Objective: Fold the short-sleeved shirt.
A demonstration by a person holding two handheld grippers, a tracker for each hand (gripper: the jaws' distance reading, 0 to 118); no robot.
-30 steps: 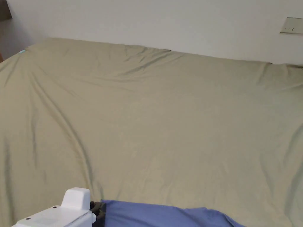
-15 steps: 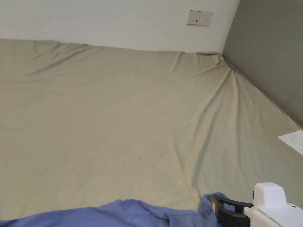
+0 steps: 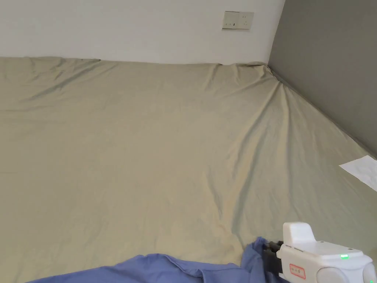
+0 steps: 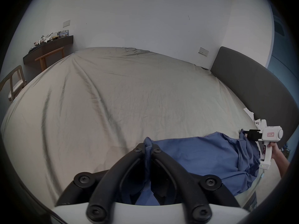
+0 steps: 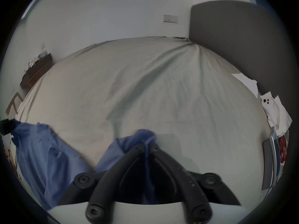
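We count one blue shirt [image 4: 202, 156], rumpled, lying at the near edge of the bed [image 3: 147, 147], at 6 o'clock in the head view. Our two grippers each pinch a bunch of it: left gripper [image 4: 148, 148] clenched on cloth, right gripper [image 5: 146, 145] likewise. A red label on the right gripper is unreadable.

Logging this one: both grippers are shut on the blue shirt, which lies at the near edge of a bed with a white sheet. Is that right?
Not quite. The sheet is beige, not white, as the head view shows. The rest holds: the left gripper and the right gripper each pinch the blue shirt between closed jaws at the bed's near edge.
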